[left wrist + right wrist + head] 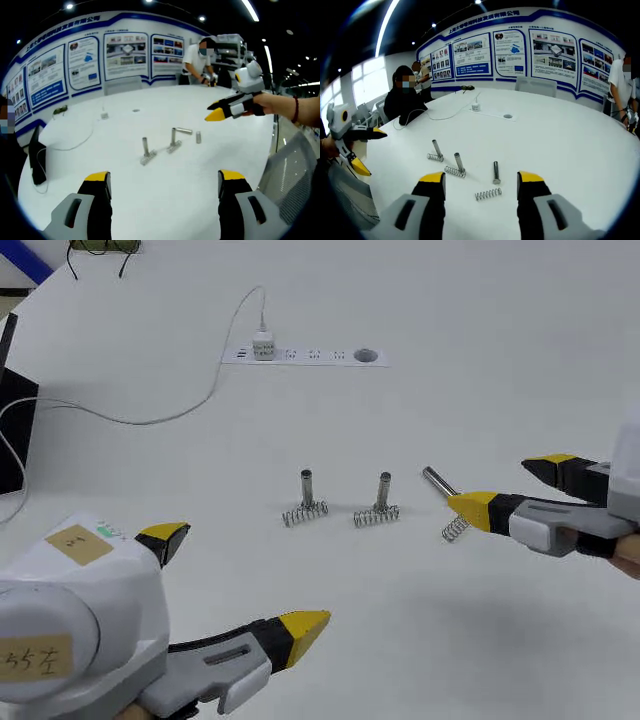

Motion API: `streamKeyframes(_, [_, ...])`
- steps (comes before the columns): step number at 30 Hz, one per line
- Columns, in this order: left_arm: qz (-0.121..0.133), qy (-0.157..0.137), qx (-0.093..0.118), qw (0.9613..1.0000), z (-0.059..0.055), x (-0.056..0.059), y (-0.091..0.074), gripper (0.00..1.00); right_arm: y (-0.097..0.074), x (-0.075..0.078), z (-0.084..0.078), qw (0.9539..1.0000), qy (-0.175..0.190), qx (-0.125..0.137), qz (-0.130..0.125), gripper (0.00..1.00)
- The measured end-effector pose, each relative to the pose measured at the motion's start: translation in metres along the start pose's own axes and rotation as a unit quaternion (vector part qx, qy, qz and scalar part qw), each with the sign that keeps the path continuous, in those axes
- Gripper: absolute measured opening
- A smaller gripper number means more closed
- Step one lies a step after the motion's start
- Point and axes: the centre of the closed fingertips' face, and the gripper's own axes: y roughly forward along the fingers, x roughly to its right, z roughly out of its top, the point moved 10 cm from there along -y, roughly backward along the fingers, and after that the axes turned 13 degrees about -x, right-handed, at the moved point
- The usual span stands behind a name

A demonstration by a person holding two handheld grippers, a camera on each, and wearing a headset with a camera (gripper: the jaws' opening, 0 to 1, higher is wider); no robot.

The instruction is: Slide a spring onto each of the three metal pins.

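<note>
In the head view we judge the task barely begun: none of the three springs is on a pin. Two short grey metal pins stand upright on the white table (450, 640), the left pin (307, 485) and the middle pin (384, 490). At the foot of each, a small coiled steel spring lies on its side. These are the left spring (305, 513) and the middle spring (376, 516), and both rest against or just beside the pins, not threaded over them. The third pin (438, 482) lies flat, with the third spring (455, 528) loose near it. All three threadings are left to do.

The yellow-tipped, grey-bodied right gripper (492, 482) reaches in from the right, jaws spread and empty, its nearer tip close by the third pin. The left gripper (245, 576) hangs low at the near left, well apart from the parts, its jaws wide with nothing between them.

In the left gripper view, the left gripper (164, 176) points towards the row of pins, spread, while the right gripper (214, 112) hovers above and to the right of the third pin (184, 131).

In the right gripper view, the right gripper (481, 177) gapes just short of the third spring (488, 194), with the third pin (496, 171) lying just beyond it — we judge either one an easy next pick.
</note>
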Motion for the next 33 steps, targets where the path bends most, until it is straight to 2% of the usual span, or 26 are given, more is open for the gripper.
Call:
streamKeyframes(14, [-0.012, 0.001, 0.002, 0.9999, 0.001, 0.001, 0.007, 0.89, 0.035, 0.011, 0.015, 0.9999, -0.008, -0.004, 0.009, 0.45])
streamKeyframes(33, [-0.031, -0.002, 0.006, 0.9995, 0.003, 0.004, 0.021, 0.90, 0.085, 0.023, 0.011, 0.9992, -0.008, -0.035, 0.015, 0.30])
